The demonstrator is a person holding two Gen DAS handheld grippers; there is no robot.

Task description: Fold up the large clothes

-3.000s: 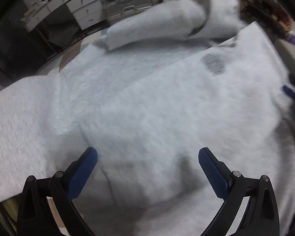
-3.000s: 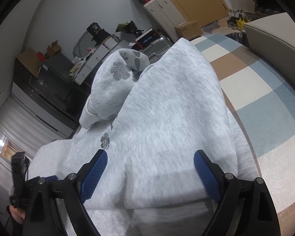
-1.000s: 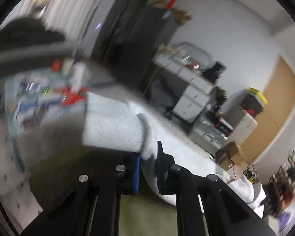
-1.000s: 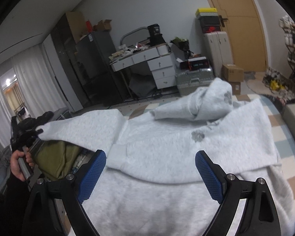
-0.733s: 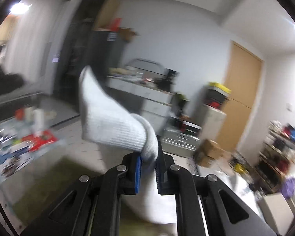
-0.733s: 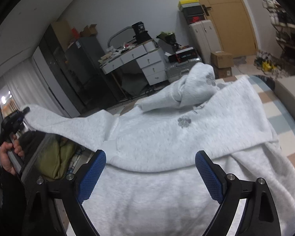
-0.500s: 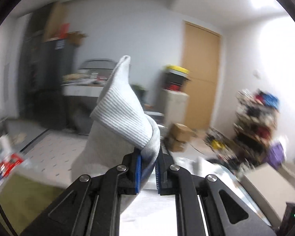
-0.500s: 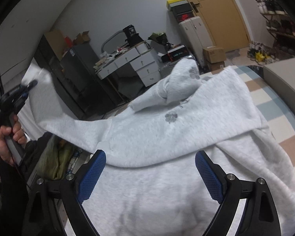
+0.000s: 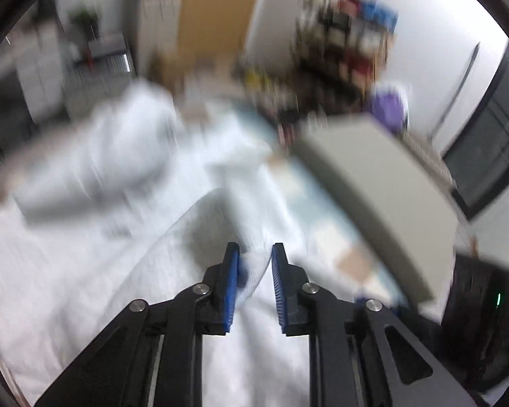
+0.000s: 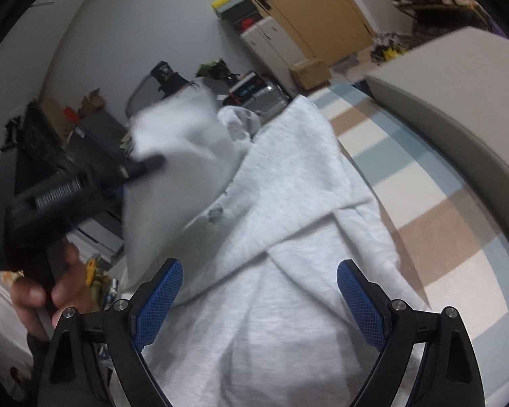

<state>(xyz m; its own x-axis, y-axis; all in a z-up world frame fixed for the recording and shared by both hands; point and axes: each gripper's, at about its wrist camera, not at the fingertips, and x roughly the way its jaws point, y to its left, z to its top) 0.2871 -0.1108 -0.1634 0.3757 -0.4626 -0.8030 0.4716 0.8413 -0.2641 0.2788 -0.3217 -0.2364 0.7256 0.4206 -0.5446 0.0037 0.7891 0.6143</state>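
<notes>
Roughly, we are midway through the fold. Our hoodie [image 10: 288, 271] lies spread on the striped rug [image 10: 441, 237], its body running from the near edge towards the far one, the hood bunched at the far end. One side looks already folded in, a flap lying across the chest; the sleeve [image 10: 176, 156] on our left is in the air, being carried over the body. It has yet to be laid flat, and the lengthwise folds are, we judge, all still to do.

Our left hand-held gripper [image 9: 252, 278] points down over the garment with the cuff [image 9: 251, 271] between its blue pads; its jaws are parting, the fabric touching only the left pad, so the release is under way. Our right hand-held gripper [image 10: 259, 300] hangs over the near part of the hoodie, jaws wide apart, holding nothing.
</notes>
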